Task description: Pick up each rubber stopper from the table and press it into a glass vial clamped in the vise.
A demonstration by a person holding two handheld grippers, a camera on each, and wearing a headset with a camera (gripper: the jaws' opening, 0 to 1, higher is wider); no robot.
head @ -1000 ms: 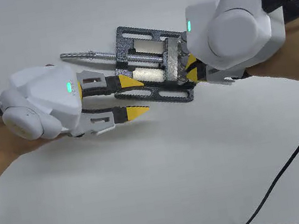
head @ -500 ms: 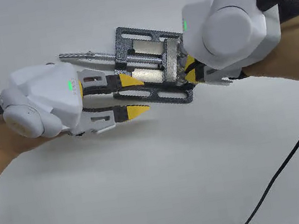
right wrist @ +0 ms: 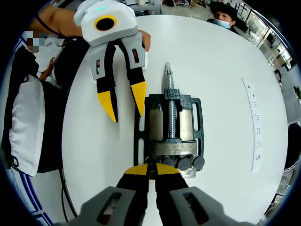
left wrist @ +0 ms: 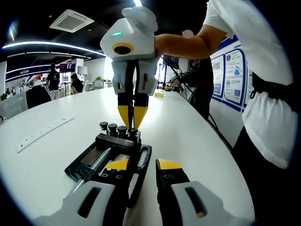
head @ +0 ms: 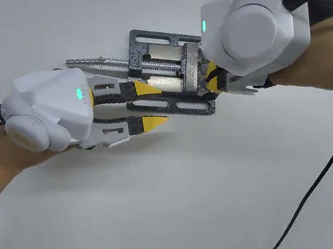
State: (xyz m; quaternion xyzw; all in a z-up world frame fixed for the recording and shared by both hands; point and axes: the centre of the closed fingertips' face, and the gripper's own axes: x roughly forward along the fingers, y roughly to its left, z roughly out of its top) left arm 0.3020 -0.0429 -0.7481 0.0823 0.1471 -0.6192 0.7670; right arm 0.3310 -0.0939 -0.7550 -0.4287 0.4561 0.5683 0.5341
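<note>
Left tongs [head: 154,105] stood open beside the vise [head: 141,40]. Right tongs [right wrist: 148,170] were shut, tips down on the end stopper [left wrist: 133,133]. Both tong views showed four vials [right wrist: 183,163] upright in a row. The head view hid them. The vise screw [head: 97,62] pointed left, away from the worktop's [head: 195,189] near edge. Nothing had moved much.

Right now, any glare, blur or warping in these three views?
Head view: soft even light, faint shadows on the white table, sharp. Left gripper view: fisheye bows the table edge, ceiling strip lights glare. Right gripper view: rounded by fisheye, vise crisp.
</note>
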